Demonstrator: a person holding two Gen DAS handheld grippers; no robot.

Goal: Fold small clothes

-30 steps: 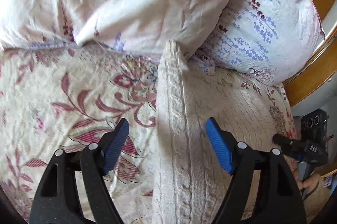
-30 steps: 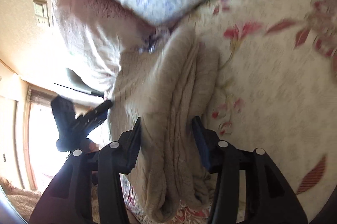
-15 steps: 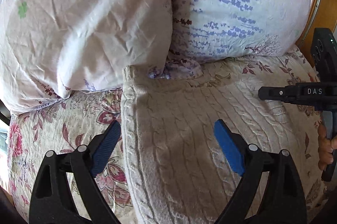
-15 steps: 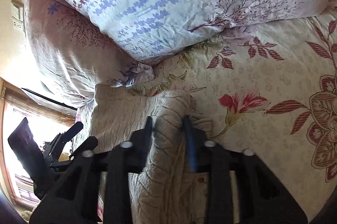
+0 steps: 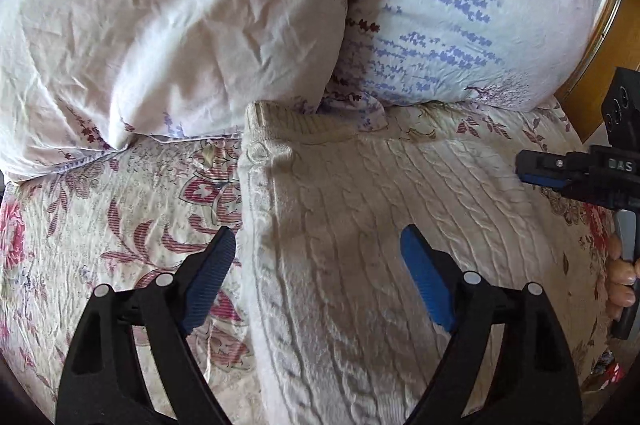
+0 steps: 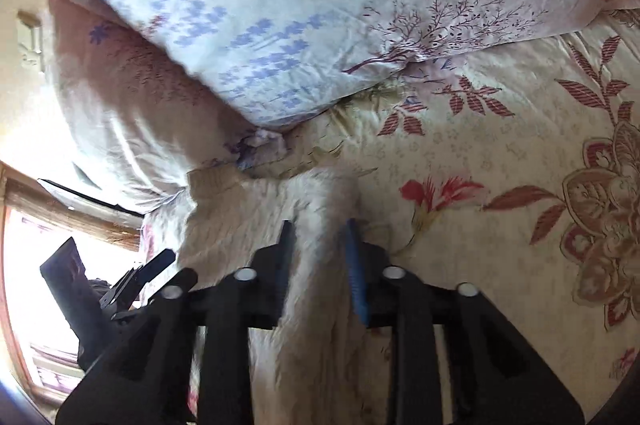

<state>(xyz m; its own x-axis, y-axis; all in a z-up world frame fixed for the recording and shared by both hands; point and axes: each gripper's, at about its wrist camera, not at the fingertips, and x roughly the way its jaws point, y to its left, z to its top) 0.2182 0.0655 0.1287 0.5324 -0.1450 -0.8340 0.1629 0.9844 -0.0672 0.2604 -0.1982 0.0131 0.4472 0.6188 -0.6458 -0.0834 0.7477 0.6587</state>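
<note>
A cream cable-knit sweater [image 5: 360,225] lies flat on the floral bedspread [image 5: 100,225], its ribbed edge against the pillows. My left gripper [image 5: 318,269] is open and empty, hovering over the sweater's left edge. My right gripper [image 6: 320,257] is shut on a bunched fold of the sweater [image 6: 316,305] at its right side. The right gripper also shows at the right edge of the left wrist view [image 5: 568,173], low over the sweater's right edge. The left gripper shows in the right wrist view [image 6: 120,285] at the lower left.
Two pillows lie at the head of the bed, a pale pink one [image 5: 180,17] and a white one with blue and red print [image 5: 460,13]. A wooden headboard [image 5: 608,37] stands at the far right. A bright window [image 6: 32,265] is at the left.
The sweater went from a narrow bunched strip to a flat spread. My right gripper closed on a fold at its right side. My left gripper stayed open and shifted toward the sweater's left edge.
</note>
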